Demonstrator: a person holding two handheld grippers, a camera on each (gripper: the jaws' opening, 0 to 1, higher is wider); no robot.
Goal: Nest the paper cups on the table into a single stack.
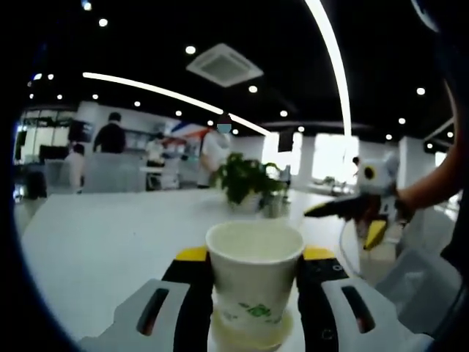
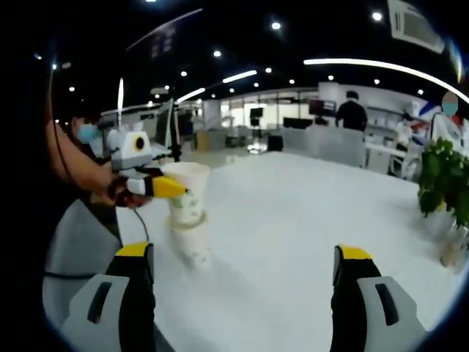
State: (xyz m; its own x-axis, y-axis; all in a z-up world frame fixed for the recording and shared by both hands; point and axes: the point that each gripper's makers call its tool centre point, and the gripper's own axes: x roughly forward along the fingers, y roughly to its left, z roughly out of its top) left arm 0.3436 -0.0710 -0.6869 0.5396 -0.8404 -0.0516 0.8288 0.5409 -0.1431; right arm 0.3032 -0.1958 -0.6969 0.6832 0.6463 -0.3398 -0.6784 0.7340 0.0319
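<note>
A white paper cup (image 1: 254, 282) with a green print stands between my left gripper's (image 1: 255, 254) jaws, which are shut on its sides. Its base sits inside the rim of a second cup (image 1: 249, 334) below it. In the right gripper view the same upper cup (image 2: 187, 192) rests in the lower cup (image 2: 193, 247) on the white table (image 2: 293, 220), with the left gripper (image 2: 157, 185) gripping it from the left. My right gripper (image 2: 243, 251) stands open, with nothing between its jaws, to the right of the cups. The right gripper (image 1: 359, 216) also hangs over the table's right side.
A potted plant (image 1: 245, 183) (image 2: 443, 176) stands at the far side of the table (image 1: 110, 242). The person's arm (image 2: 73, 165) reaches in behind the left gripper. Several people stand at counters in the background. The table edge (image 2: 143, 235) runs close to the cups.
</note>
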